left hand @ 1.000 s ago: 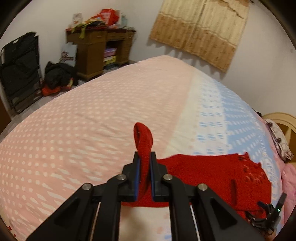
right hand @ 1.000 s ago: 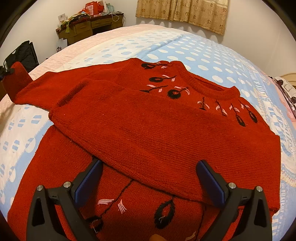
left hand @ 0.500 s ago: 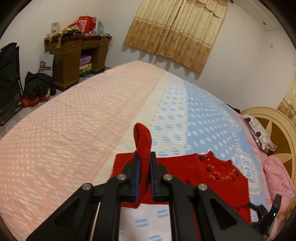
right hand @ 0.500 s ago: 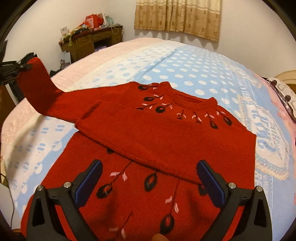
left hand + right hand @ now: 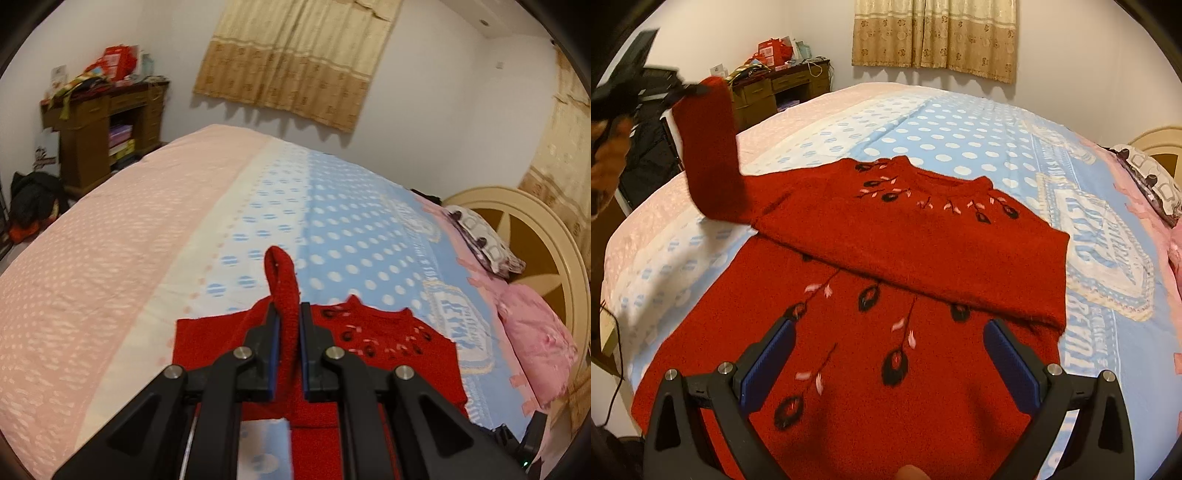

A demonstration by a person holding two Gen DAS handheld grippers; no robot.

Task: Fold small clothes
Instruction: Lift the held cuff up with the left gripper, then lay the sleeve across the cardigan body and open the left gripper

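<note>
1 sleeve (image 5: 284, 291) lifted, pinched by left gripper (image 5: 287, 325).

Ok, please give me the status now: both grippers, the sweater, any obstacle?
Left gripper shut on sleeve, lifted. Right gripper open, empty, above red sweater. Other sleeve already folded across chest. No obstacle on bed.

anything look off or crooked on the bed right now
Nothing damaged or spilled. The red sweater lies flat except its sleeve, pinched up off the bed by the left gripper; the right gripper hangs open above it.
</note>
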